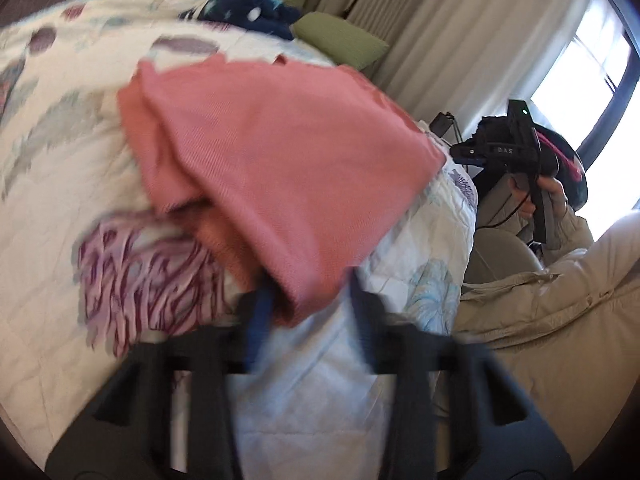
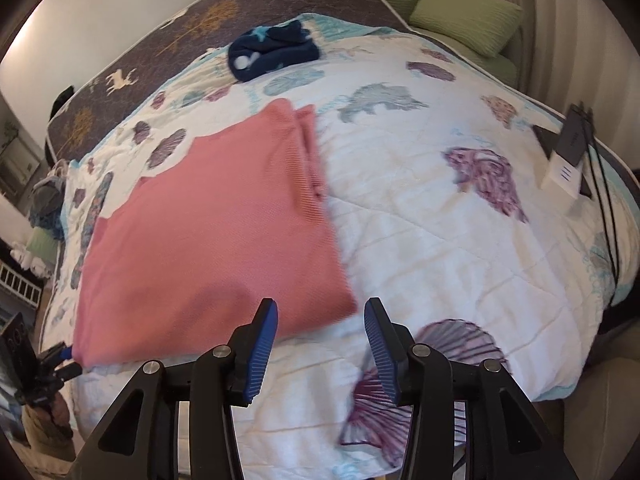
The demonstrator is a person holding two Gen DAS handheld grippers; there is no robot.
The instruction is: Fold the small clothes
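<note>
A pink cloth point(image 1: 280, 152) lies folded on the shell-print quilt point(image 1: 48, 184). In the blurred left wrist view, my left gripper point(image 1: 310, 300) has the cloth's near corner between its jaws. The corner lies against the left pad, and bare quilt shows before the right finger, so the jaws stand apart. From the right wrist view the pink cloth point(image 2: 216, 232) spreads flat, with the left gripper point(image 2: 60, 356) at its lower left corner. My right gripper point(image 2: 322, 320) hovers open over the quilt point(image 2: 420, 208) by the cloth's near right corner, with nothing between its pads.
A crumpled navy garment point(image 2: 272, 52) lies farther up the bed. Green cushions point(image 2: 468, 20) sit at the back right. A white box with cables point(image 2: 564, 168) rests near the right edge. A person's beige sleeve point(image 1: 560, 312) and the right gripper point(image 1: 470, 154) are beside the bed.
</note>
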